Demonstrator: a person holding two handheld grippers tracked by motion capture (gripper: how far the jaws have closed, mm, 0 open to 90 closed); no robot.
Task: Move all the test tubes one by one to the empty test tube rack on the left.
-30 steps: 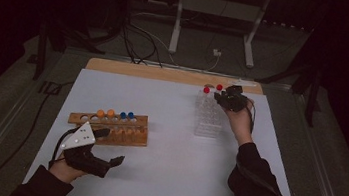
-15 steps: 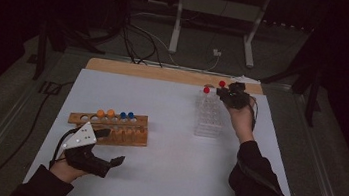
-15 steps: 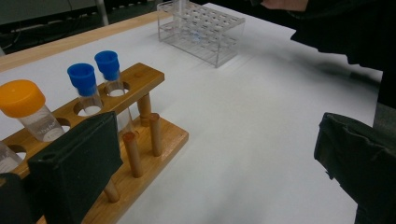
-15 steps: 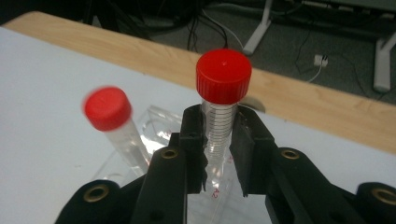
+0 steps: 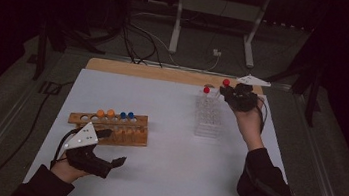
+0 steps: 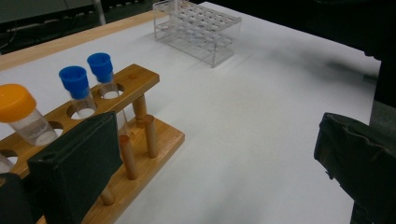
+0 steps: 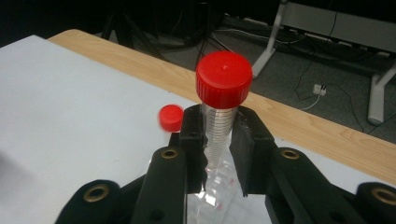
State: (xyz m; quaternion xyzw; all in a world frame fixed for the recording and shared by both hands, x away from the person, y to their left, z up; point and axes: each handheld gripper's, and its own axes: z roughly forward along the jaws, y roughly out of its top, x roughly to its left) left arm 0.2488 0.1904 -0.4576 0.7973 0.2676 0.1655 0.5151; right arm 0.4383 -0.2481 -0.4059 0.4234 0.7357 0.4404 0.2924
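Right tool [image 5: 227, 91] rose from clear rack [image 5: 209, 117] | clenched on red-capped tube [image 7: 222, 109] | left tool [image 5: 111, 146] released, beside wooden rack [image 5: 123, 133]

The wooden rack [image 5: 111, 127] sits left of the clear plastic rack [image 5: 209, 116], well apart, holding two orange-capped tubes [image 5: 105, 113] and two blue-capped tubes [image 6: 86, 88], on a white table sheet [image 5: 170, 158]
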